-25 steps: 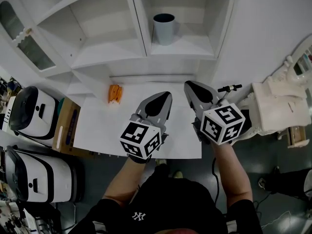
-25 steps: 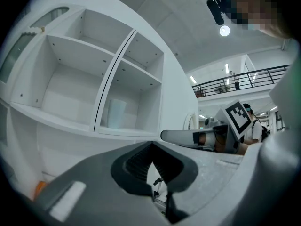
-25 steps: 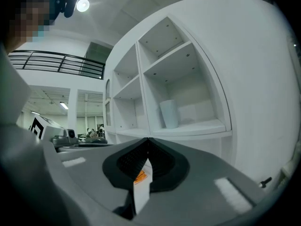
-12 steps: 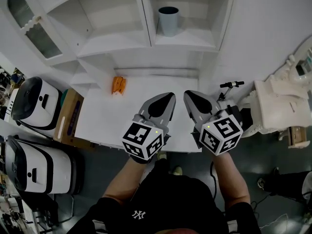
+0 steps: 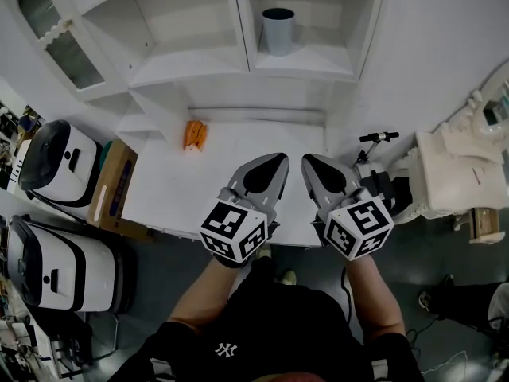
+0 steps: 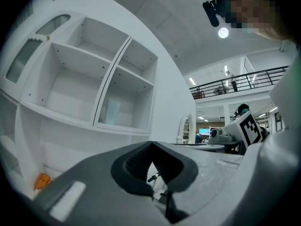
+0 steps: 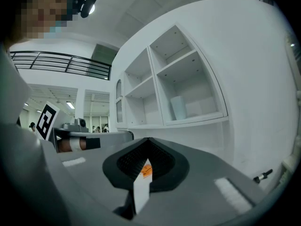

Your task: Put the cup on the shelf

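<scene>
A grey-blue cup (image 5: 277, 30) stands upright on the right compartment of the white shelf (image 5: 306, 62), apart from both grippers. It shows pale in the left gripper view (image 6: 112, 112) and in the right gripper view (image 7: 178, 107). My left gripper (image 5: 278, 159) and right gripper (image 5: 307, 160) hover side by side over the near edge of the white table (image 5: 175, 193). Both are shut with nothing held. In their own views the left gripper (image 6: 150, 146) and the right gripper (image 7: 148, 141) have their jaws pressed together.
A small orange object (image 5: 195, 134) lies on the table at the back left, also seen in the left gripper view (image 6: 42, 180). Two white appliances (image 5: 56, 165) and a cardboard box (image 5: 111, 193) stand left of the table. A white machine (image 5: 453, 173) stands at the right.
Both grippers have drawn slightly back toward the table's near edge and stay shut. The cup has not moved on the shelf.
</scene>
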`<state>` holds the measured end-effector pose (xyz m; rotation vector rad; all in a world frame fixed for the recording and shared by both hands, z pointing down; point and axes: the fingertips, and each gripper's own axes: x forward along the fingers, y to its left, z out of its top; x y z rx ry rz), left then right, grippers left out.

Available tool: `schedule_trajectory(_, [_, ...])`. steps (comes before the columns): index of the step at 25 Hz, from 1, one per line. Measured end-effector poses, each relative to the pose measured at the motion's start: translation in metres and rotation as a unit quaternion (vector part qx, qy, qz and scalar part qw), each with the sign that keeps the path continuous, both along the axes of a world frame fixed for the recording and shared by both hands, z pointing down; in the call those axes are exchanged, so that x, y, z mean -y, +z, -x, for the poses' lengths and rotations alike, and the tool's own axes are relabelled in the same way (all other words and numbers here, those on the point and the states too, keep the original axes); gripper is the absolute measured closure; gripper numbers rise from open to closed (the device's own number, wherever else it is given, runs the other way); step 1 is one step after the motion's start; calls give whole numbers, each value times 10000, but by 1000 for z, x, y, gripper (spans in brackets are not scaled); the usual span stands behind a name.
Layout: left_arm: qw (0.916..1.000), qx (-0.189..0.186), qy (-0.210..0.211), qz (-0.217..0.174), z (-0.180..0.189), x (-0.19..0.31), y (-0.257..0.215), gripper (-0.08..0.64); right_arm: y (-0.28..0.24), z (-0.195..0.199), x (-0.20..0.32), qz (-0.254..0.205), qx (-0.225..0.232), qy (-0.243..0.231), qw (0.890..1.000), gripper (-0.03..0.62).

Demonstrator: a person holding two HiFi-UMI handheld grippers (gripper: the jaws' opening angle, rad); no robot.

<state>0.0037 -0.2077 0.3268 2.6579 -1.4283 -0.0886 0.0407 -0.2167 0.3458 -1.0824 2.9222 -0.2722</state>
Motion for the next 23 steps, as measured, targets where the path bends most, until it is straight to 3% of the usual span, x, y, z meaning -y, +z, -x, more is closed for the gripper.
schedule_trajectory(23, [10000, 36, 30, -40, -3, 9, -4, 558, 0, -1, 9, -13, -26, 48, 10000, 572])
